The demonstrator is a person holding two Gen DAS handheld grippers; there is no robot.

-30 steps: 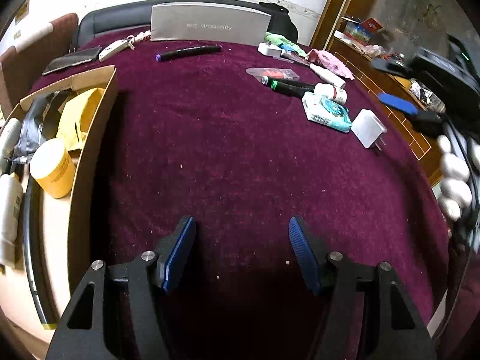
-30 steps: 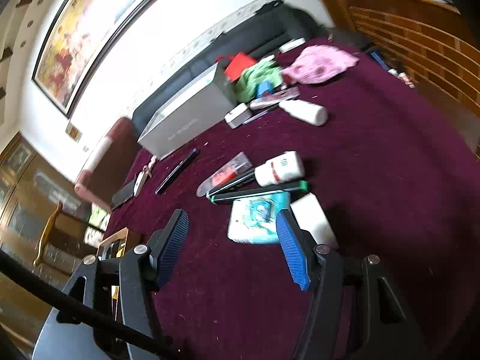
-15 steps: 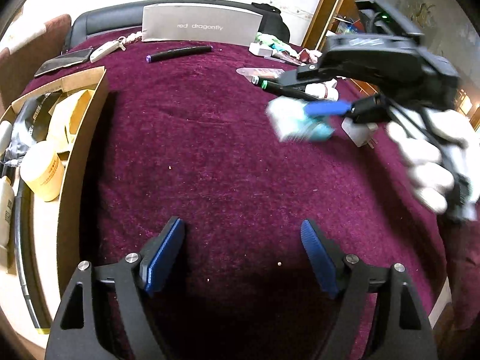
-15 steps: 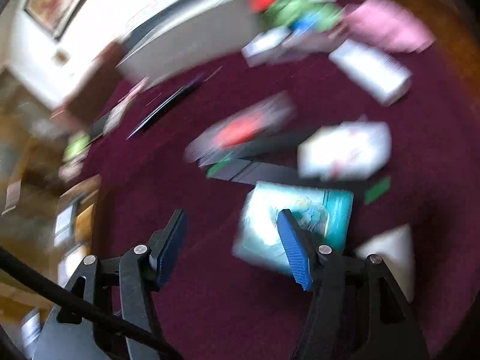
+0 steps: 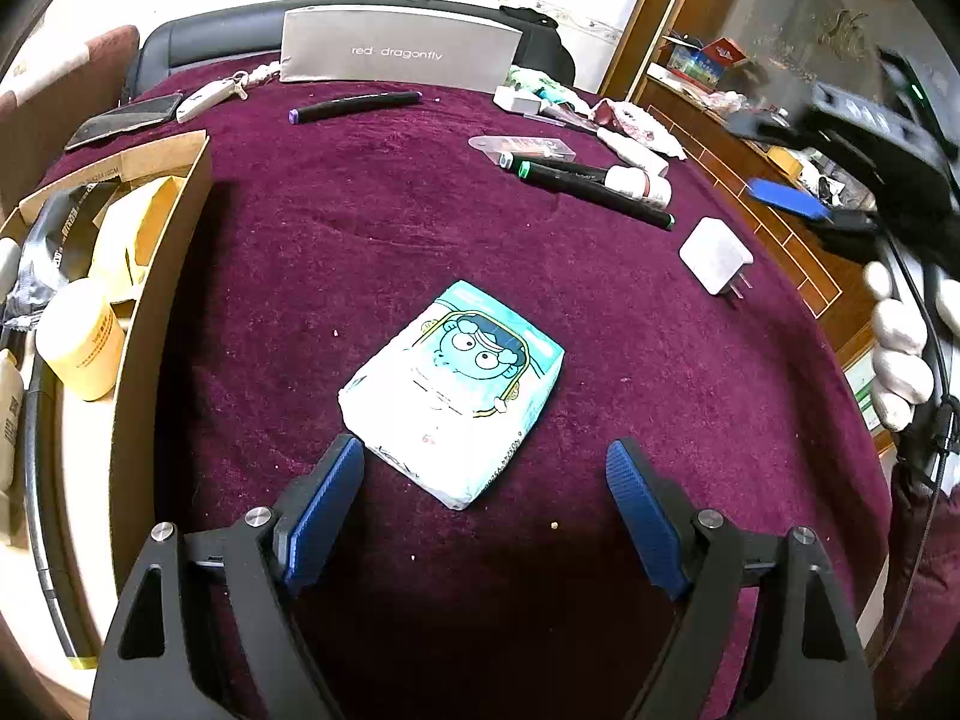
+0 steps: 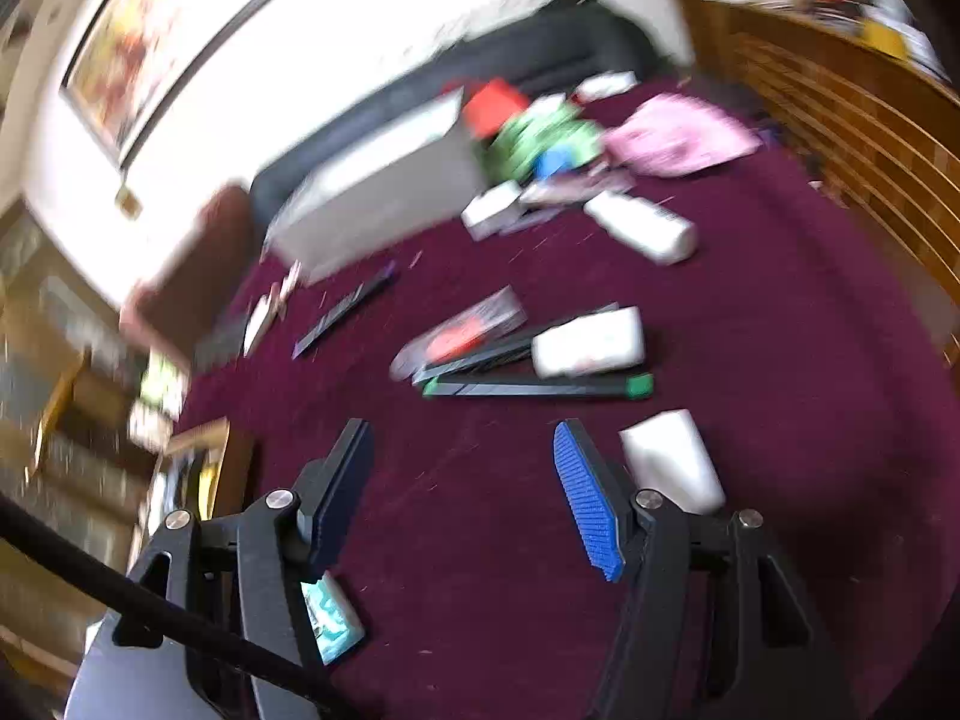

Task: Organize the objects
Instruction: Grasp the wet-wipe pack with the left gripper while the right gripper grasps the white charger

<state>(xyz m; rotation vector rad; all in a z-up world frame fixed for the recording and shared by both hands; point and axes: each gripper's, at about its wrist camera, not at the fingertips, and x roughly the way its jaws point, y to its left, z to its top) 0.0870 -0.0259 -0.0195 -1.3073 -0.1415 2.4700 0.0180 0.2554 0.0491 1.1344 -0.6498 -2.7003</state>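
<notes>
A teal and white tissue pack [image 5: 456, 384] lies flat on the maroon tablecloth [image 5: 360, 228], in the middle of the left wrist view. My left gripper [image 5: 486, 450] hovers right at its near corner. Its jaws are opening; the corner sits between the fingers, and the pads do not press on it. My right gripper [image 6: 462, 429] is open and empty, held above the cloth near a white charger [image 6: 672, 468]. The pack [image 6: 330, 618] peeks out behind its left finger. In the left wrist view the right gripper [image 5: 786, 198] shows at the far right, held by a white-gloved hand [image 5: 900, 354].
An open cardboard box [image 5: 162, 300] at the left holds a yellow jar [image 5: 81, 342] and other items. Black markers [image 5: 594, 192], a white bottle [image 5: 639, 183] and a charger [image 5: 714, 255] lie at the right. A grey box [image 5: 399, 51], a pen [image 5: 354, 107] and a phone [image 5: 123, 120] sit at the back.
The right gripper carried the tissue pack from the right-hand cluster to the middle, let it go and drew back to the right. The left jaws have widened.
</notes>
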